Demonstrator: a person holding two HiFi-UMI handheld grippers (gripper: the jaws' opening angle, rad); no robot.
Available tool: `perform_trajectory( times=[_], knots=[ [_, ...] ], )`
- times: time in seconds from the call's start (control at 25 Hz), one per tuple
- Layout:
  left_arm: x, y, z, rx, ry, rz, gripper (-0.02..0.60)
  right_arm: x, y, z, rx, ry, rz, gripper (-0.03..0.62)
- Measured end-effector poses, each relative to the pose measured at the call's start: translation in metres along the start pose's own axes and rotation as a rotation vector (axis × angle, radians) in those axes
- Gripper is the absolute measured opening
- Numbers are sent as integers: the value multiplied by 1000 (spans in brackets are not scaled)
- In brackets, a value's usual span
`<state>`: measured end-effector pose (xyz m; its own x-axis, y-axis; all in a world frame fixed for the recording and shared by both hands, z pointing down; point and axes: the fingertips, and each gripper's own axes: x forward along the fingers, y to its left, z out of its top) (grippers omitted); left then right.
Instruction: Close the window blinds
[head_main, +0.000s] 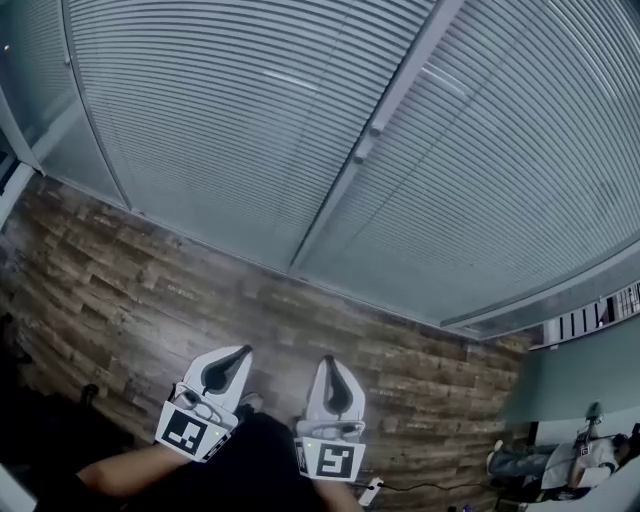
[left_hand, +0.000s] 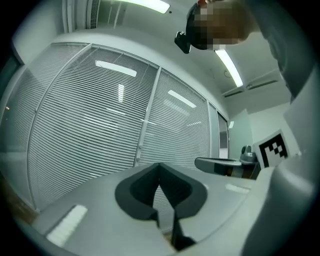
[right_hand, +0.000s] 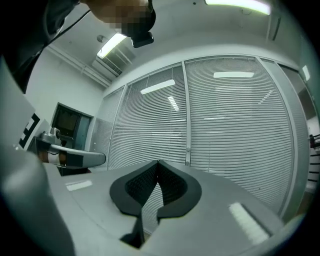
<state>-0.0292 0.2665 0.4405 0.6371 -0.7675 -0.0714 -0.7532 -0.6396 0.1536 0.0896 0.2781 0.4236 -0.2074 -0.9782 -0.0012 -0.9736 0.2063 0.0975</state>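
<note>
in the head view the left hand-held gripper (head_main: 240, 355) sits low at about 7 o'clock, above the wooden floor (head_main: 110, 290). its marker cube (head_main: 187, 431) is nearest the camera and a bare forearm (head_main: 120, 472) runs off behind it toward 8 o'clock. the left gripper view shows its jaws brought together at the tips with nothing between them, pointing toward the glass wall and well apart from it.

the window blinds (head_main: 230, 120) fill the upper part of the head view from 9 o'clock round to 3 o'clock. they hang as horizontal slats over each pane and reach down to where the wall meets the floor. a pale frame post (head_main: 372, 150) runs between two panes at about 12 o'clock, and the slats lie on both sides of it. how far the slats are tilted cannot be made out.

the right hand-held gripper (head_main: 328, 362) is at 6 o'clock, just beside the left one and apart from it. the right gripper view shows its dark pads closed against each other at the tips, holding nothing, with the blinds ahead and untouched. a lit ceiling light (right_hand: 114, 44) shows at 10 o'clock in that view.
</note>
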Motion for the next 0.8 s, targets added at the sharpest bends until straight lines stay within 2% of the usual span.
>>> perform_trajectory(
  times=[0.28, 0.4, 0.64, 0.8],
  knots=[
    [-1, 4, -9, -27, 13, 8, 0, 8, 4, -12, 13, 31, 27, 3],
    [21, 11, -11, -26, 29, 13, 0, 27, -6, -14, 17, 48, 23, 3],
    [85, 19, -16, -63, 66, -82, 0, 72, -36, -19, 11, 89, -15, 3],
    [112, 29, -19, -70, 80, -132, 0, 100, -73, -24, -8, 113, -86, 3]
  ],
)
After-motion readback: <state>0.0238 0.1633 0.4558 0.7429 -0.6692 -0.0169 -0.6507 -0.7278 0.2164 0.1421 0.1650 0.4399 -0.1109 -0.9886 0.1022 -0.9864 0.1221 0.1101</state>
